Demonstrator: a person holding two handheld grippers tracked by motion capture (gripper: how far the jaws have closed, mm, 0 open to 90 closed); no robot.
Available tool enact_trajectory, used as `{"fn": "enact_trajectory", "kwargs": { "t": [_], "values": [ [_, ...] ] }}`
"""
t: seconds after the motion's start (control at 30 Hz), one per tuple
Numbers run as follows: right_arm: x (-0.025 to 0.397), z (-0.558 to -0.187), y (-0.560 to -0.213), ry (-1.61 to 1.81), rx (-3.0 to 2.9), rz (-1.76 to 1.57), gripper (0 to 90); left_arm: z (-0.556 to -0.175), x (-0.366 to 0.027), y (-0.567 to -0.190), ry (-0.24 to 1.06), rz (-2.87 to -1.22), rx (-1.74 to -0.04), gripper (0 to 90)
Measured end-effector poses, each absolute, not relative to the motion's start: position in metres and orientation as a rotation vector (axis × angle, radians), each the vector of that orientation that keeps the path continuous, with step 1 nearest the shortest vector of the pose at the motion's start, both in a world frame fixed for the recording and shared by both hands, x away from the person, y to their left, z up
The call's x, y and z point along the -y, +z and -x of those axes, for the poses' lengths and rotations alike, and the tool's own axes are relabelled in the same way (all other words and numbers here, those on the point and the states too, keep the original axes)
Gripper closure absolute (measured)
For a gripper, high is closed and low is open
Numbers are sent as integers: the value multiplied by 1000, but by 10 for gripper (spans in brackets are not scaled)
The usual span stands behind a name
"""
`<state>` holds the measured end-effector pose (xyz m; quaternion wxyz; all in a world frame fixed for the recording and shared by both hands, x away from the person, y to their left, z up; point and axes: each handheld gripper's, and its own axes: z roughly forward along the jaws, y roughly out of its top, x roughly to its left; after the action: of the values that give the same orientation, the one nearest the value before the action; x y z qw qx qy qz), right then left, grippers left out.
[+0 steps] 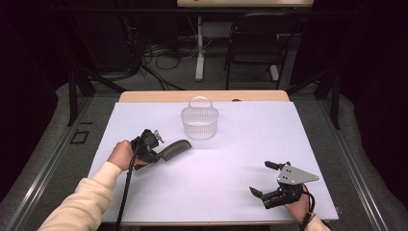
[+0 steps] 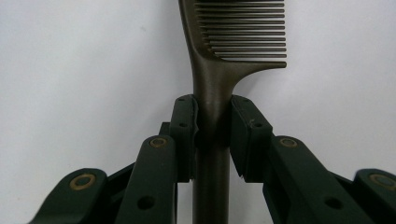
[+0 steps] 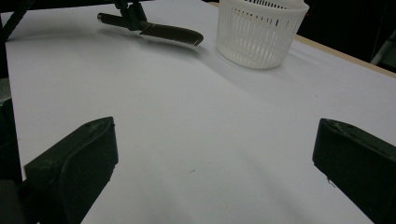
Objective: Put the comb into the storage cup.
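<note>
1. Covering most of the high view, white table (image 1: 216, 192) carries everything; wooden edge at far side.
2. White slotted plastic basket (image 1: 199, 122) with hoop handle stands upright at table's far middle, just beyond the comb's toothed end, not touching it.
3. Right claw (image 1: 262, 179) with grey three-cornered plate on top, near right front of table, well apart from comb and basket; jaws spread wide, nothing between them, bare table under them in right gripper view.
4. Left claw (image 2: 212, 121) at left middle of table, jaws clamped tight on the comb handle from both sides.
5. Dark brown comb (image 1: 174, 148) held by its handle, toothed end pointing toward basket, low over table; touching table or not, cannot tell.
</note>
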<state>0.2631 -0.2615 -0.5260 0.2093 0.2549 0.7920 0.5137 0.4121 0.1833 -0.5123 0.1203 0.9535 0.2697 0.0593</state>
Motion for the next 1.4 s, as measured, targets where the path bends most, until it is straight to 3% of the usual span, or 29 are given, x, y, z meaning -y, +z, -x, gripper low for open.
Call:
{"fn": "enact_trajectory", "kwargs": {
  "t": [1.4],
  "values": [
    [261, -263, -526, 1425, -2204, -708, 0, -394, -202, -493, 247, -2520, -866, 722]
  ]
}}
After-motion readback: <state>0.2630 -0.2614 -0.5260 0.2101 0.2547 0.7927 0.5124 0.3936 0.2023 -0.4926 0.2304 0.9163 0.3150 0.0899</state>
